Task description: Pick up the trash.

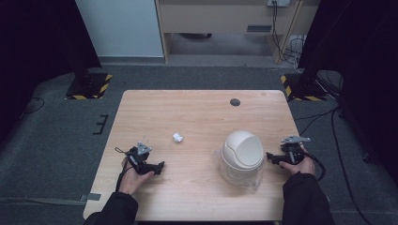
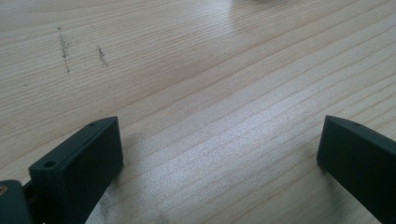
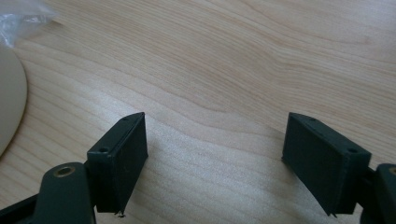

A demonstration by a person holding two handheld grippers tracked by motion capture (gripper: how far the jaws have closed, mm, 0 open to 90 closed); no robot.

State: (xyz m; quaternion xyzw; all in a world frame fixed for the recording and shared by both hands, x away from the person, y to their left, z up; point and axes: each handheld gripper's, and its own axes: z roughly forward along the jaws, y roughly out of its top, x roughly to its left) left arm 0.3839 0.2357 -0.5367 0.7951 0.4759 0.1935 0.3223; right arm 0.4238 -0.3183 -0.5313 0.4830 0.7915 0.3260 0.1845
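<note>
Bin (image 1: 242, 153), cream with a domed lid and a clear liner, stands on the desk (image 1: 197, 117) right of centre. Right gripper (image 1: 269, 157) rests just beside it, jaws wide apart over bare wood, holding nothing. Left gripper (image 1: 161, 167) lies well apart at the near left, jaws also spread and empty. Paper wad (image 1: 178, 137) sits between them, farther back.

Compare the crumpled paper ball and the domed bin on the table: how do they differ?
The paper ball is tiny and bright white; the bin is far larger and cream. The ball lies bare left of centre; the bin stands upright with clear plastic around it, nearer the right gripper. Both rest untouched on the table.
</note>
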